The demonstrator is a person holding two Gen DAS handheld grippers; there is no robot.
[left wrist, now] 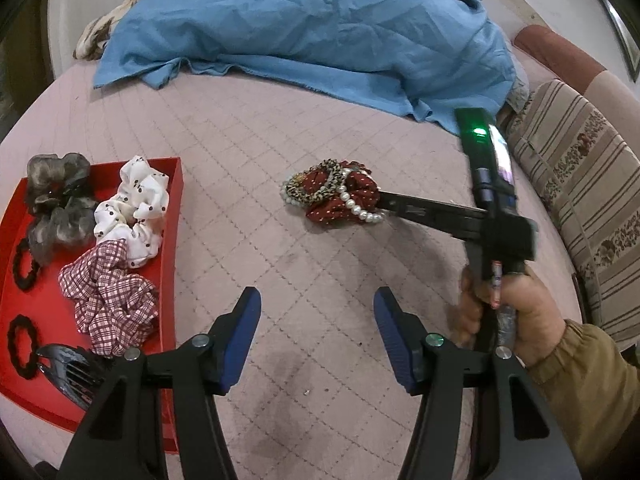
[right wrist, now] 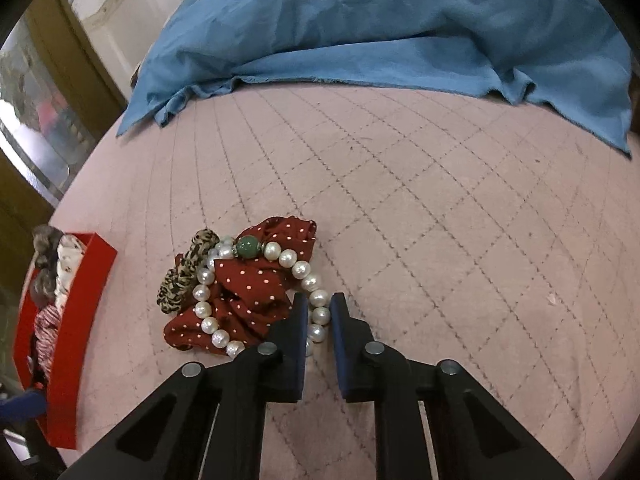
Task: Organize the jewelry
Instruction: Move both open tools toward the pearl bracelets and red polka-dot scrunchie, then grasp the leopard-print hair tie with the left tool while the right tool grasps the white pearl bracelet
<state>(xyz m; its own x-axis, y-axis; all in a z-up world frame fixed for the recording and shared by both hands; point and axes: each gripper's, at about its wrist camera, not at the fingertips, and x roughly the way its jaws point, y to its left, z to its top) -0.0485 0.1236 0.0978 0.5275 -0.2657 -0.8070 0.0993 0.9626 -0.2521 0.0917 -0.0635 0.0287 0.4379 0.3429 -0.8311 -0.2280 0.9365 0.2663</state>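
Note:
A white pearl bracelet (right wrist: 256,292) with a green bead lies over a red dotted scrunchie (right wrist: 248,292) and a leopard-print scrunchie (right wrist: 188,272) on the pink quilted bed. My right gripper (right wrist: 319,308) has its jaws narrowly apart around the bracelet's near side, pearls between the pads. The same pile (left wrist: 332,194) shows in the left wrist view, with the right gripper (left wrist: 386,206) reaching it from the right. My left gripper (left wrist: 316,312) is open and empty above the bed, nearer than the pile. A red tray (left wrist: 174,216) at left holds several scrunchies.
The tray also holds black hair ties (left wrist: 24,268) and a dark hair claw (left wrist: 72,372). A blue cloth (left wrist: 304,28) covers the far side of the bed. A striped cushion (left wrist: 580,200) lies at the right. The tray also shows in the right wrist view (right wrist: 80,320).

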